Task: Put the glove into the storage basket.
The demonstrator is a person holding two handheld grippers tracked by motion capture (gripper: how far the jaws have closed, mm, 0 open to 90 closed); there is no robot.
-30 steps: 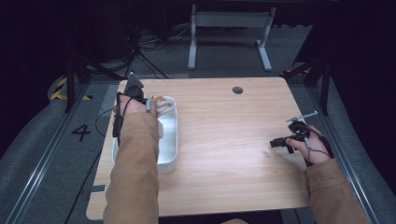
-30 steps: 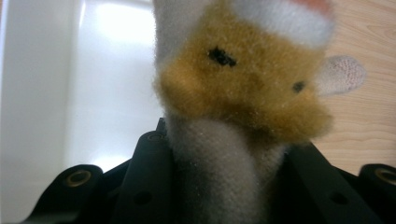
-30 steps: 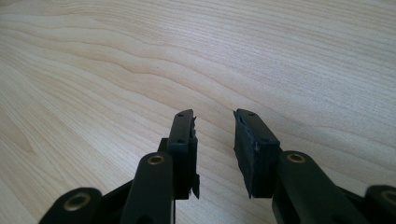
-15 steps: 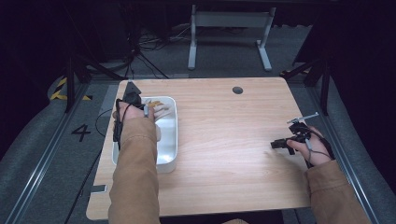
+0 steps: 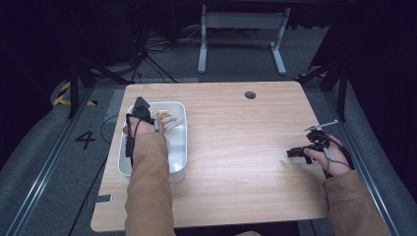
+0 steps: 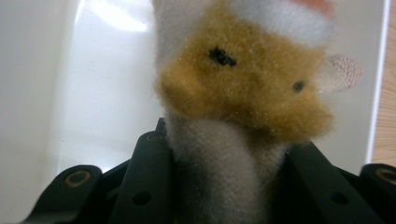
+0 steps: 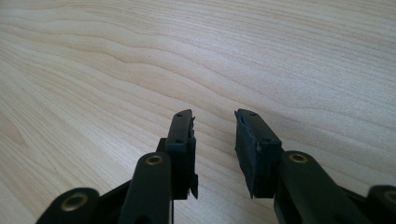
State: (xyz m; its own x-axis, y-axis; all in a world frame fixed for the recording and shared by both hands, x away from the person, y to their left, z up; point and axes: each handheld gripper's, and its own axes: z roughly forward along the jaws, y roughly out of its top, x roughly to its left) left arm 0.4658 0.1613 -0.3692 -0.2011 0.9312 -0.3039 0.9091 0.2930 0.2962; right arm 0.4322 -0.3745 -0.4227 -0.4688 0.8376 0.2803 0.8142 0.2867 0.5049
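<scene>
Left gripper (image 5: 147,114) jaws clamped on plush toy (image 6: 243,88) over white tray (image 5: 179,142); soft fur, may slip or snag on release. Right gripper (image 7: 215,135) jaws part open, empty, over bench (image 5: 246,147).

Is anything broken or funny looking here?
Nothing looks broken or spilled. The left gripper squeezes a fuzzy toy animal over the white tub. The right gripper holds nothing, though its pads look a bit ragged at the edges.

Tan long sleeves on both forearms. Left tongs (image 5: 147,114): black body, black cable trailing along the wrist. Right tongs (image 7: 215,135): matte black jaws with small screws, brass-coloured pivot rivets, worn rubber pads, black cable looping behind.
</scene>
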